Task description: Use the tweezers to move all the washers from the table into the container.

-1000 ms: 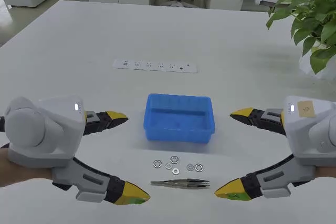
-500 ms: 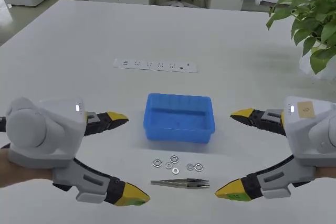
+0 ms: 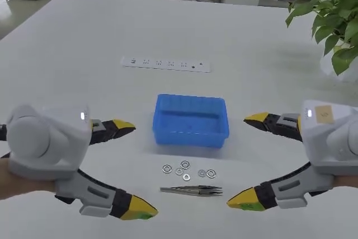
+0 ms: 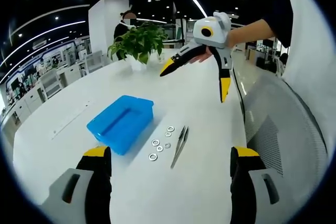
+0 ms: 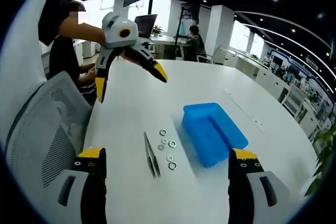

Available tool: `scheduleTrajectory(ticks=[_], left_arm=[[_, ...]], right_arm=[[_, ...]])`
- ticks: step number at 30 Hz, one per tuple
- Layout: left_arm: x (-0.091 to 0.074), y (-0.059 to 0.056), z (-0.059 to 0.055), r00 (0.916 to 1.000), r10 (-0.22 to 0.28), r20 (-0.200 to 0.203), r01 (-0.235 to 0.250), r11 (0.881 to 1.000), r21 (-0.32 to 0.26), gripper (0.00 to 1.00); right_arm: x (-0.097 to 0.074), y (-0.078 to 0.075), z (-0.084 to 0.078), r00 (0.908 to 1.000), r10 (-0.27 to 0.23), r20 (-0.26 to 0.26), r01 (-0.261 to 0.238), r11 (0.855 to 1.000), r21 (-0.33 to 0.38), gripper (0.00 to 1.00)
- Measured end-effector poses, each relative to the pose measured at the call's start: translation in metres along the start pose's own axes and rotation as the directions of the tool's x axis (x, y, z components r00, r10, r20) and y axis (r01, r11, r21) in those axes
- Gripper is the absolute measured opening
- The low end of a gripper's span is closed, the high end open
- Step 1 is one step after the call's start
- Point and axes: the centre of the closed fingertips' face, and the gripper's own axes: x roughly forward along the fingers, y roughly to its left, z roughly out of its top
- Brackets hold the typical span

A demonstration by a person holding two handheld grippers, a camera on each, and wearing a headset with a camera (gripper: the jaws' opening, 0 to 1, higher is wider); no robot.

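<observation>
Two hand-held grippers with yellow-tipped black jaws hover above a white table (image 3: 84,37), one on each side of the work. The left gripper (image 3: 141,169) has its jaws spread wide, gripping nothing and touching nothing. The right gripper (image 3: 240,160) is spread just as wide and is also empty, clear of every object. Between them, nearest the person, a pair of slim metal tweezers (image 3: 191,190) lies flat on the table, parallel to the long side of the container. Just beyond the tweezers sit six small silver washers (image 3: 188,170) in a loose cluster, lying flat and slightly apart from one another. Beyond the washers stands the container (image 3: 191,120), a shallow rectangular blue tub with nothing visible inside. Farther back are a white power strip (image 3: 166,64) and, at the right edge, a leafy green plant (image 3: 330,20). Compared with half a second ago, the head view has shifted slightly, but the tweezers, washers and container keep the same arrangement, and both grippers remain equally open.
</observation>
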Motion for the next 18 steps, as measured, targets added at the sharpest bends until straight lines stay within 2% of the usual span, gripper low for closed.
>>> scheduleTrajectory(ticks=[18], left_arm=[[0.0093,0.0023,-0.0009,0.9999,-0.016,-0.002,0.016,1.0,-0.011,1.0]], right_arm=[[0.0026,-0.0086,-0.0051,0.9999,-0.01,-0.001,0.01,1.0,0.021,0.97]])
